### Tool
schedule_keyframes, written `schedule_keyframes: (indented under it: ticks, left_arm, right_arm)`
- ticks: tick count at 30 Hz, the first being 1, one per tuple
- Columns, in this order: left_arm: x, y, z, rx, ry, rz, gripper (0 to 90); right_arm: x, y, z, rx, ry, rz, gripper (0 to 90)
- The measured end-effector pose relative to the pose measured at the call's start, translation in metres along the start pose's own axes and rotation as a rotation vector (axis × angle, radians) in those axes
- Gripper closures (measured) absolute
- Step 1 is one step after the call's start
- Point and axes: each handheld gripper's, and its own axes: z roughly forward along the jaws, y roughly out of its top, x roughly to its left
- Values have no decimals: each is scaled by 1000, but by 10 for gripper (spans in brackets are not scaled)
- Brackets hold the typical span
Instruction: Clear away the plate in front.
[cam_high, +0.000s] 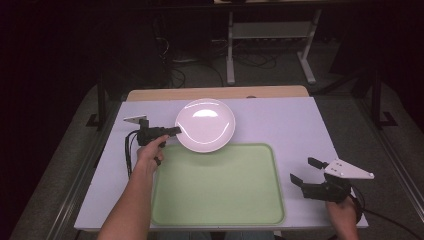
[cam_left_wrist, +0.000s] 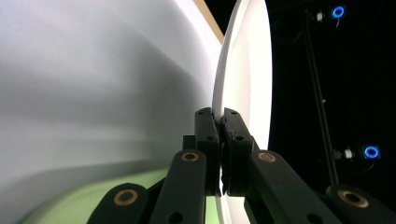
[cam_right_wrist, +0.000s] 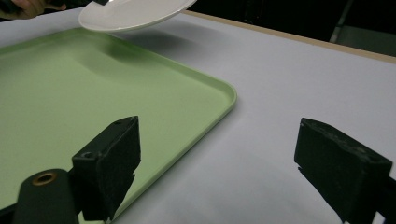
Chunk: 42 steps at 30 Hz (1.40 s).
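Above the tray's (cam_high: 220, 192) far edge, left gripper (cam_high: 172, 131) jaws pinch the plate (cam_high: 205, 124) rim; keep it level, lower gently; right gripper (cam_high: 303, 171) jaws gape empty.

A glossy white plate (cam_high: 205, 125) sits above a pale green tray (cam_high: 218, 186). The table (cam_high: 280, 125) is light grey-lavender with a tan wooden far edge. Both grippers, left (cam_high: 176, 130) and right (cam_high: 303, 171), are black; brass-coloured rivets mark the jaws.

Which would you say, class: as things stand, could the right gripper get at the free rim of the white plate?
Probably yes. The right gripper is open and empty, and nothing stands on the green tray or the table between it and the plate. The left gripper clamps only the far rim.
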Motion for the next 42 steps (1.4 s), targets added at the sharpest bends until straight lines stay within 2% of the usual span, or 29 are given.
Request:
schedule_keyframes:
  ticks: [5,10,14,17,22,27,33,36,42]
  left_arm:
    - [-1,-6,-2,13,5,9,876]
    - [-3,-13,-7,45,33,34,876]
    - [-2,-21,-9,51,26,34,877]
    - [-2,-24,-11,62,36,40,876]
    - [-1,-33,-13,102,74,69,876]
    - [2,-40,-15,128,90,87,876]
    - [1,-46,-15,159,79,113,876]
    - [-1,-51,-13,185,85,150,876]
    - [-3,-59,-10,208,79,168,877]
  right_arm:
    - [0,0,1,-1,1,0,134]
    - [1,0,0,-2,-1,2,134]
    - [2,0,1,-4,-1,1,134]
    - [2,0,1,-5,-1,-3,134]
    - [2,0,1,-3,-10,2,134]
    - [2,0,1,-1,-16,1,134]
    - [2,0,2,3,-20,1,134]
    - [2,0,2,3,-20,1,134]
    - [2,0,2,5,-21,-1,134]
